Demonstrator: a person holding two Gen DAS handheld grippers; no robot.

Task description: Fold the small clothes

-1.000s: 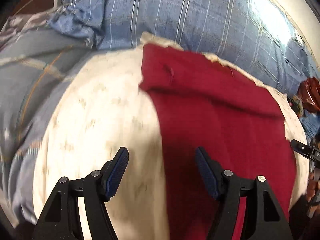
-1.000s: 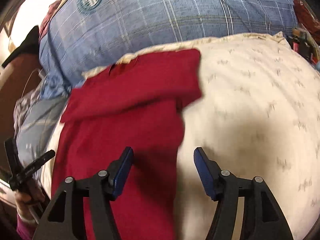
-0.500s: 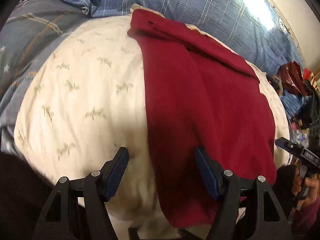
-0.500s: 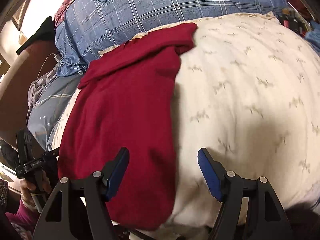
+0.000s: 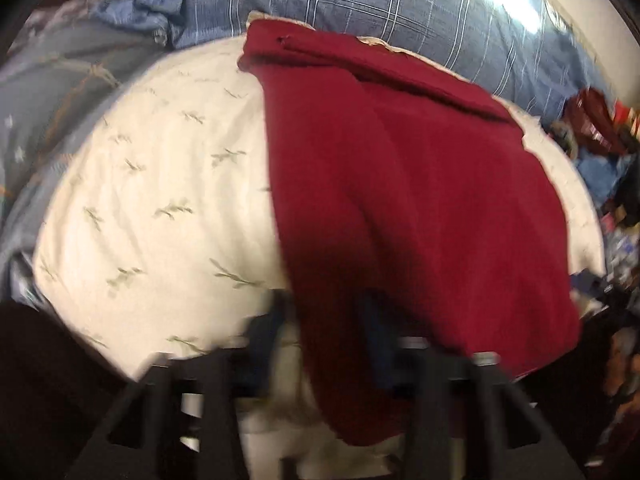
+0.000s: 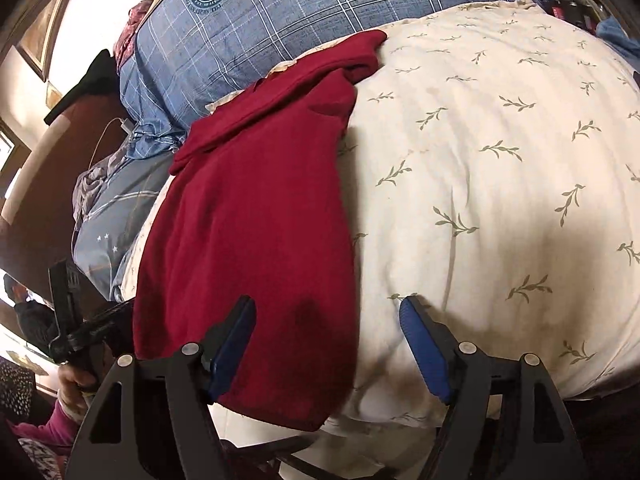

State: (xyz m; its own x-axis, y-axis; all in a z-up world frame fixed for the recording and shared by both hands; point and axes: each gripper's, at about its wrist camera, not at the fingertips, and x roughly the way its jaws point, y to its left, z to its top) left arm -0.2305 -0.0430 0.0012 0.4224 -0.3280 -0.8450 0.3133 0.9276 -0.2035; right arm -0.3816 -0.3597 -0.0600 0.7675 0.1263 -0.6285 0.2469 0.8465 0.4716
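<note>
A dark red garment (image 5: 416, 184) lies folded lengthwise on a cream leaf-print cushion (image 5: 152, 184), its near hem hanging over the front edge. In the blurred left wrist view my left gripper (image 5: 320, 356) has its jaws astride the hem's left corner, still apart. In the right wrist view the garment (image 6: 256, 216) lies at left on the cushion (image 6: 500, 168). My right gripper (image 6: 328, 344) is open, its left finger (image 6: 232, 344) over the hem, its right finger (image 6: 424, 352) over bare cushion.
A blue plaid pillow (image 6: 304, 12) lies behind the cushion, grey-blue bedding (image 5: 52, 96) to the left. Cluttered clothes (image 5: 596, 128) lie at far right. The left gripper's handle and hand (image 6: 76, 336) show at left in the right wrist view.
Both grippers have pulled back toward the near edge of the cushion. The left gripper has lowered onto the garment's hem and its jaws have narrowed a little.
</note>
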